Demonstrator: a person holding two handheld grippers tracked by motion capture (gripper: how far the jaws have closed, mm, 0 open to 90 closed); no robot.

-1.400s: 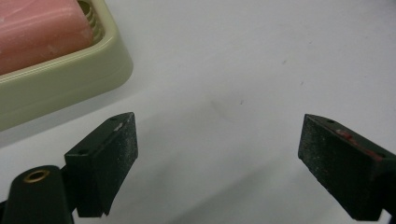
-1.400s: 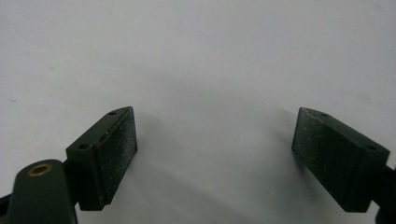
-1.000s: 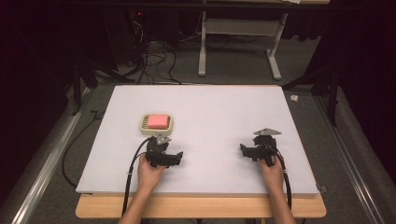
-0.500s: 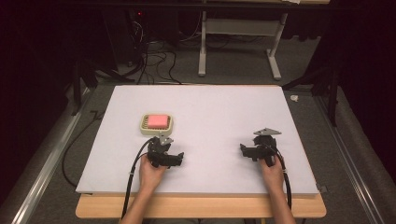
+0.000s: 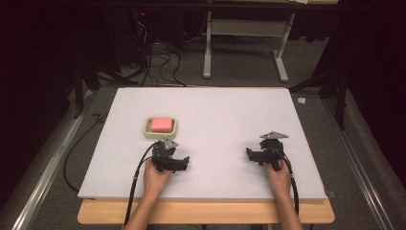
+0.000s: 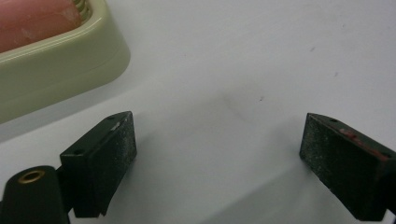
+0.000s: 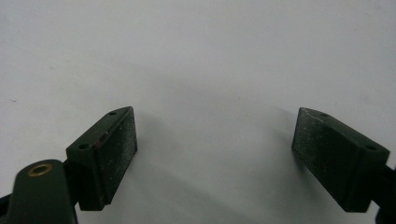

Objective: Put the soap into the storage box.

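the thing in hand looks to be the cream tray (image 5: 161, 127), a small rounded-corner dish of what seems moulded plastic, sitting flat on the tabletop (image 5: 215, 110) left of centre, just beyond the left gripper (image 5: 168, 152) and well apart from the right gripper (image 5: 262, 154); in the left gripper view its glossy, thick rim (image 6: 60, 60) fills the upper left corner, near the left jaw but not touching it, so far as can be told; inside lies a pink block (image 5: 162, 124) with a matte, faintly scuffed face, and a ribbed or coiled edge peeps out beside it, too small to name; judging by size and material the tray should be light and stiff, its smooth curved wall rather slippery, so a pinch across the rim wall at the middle of a long side, or over the lip with one jaw inside, seems the surest hold; the pink block may be soft like a sponge or soap and could give under pressure, though that is a guess; the left gripper's jaws have just been opening and now stand wide apart with only bare white tabletop between them; the right gripper's jaws likewise stand wide and hold nothing; the tabletop is a matte white sheet, lightly speckled, over a wooden board
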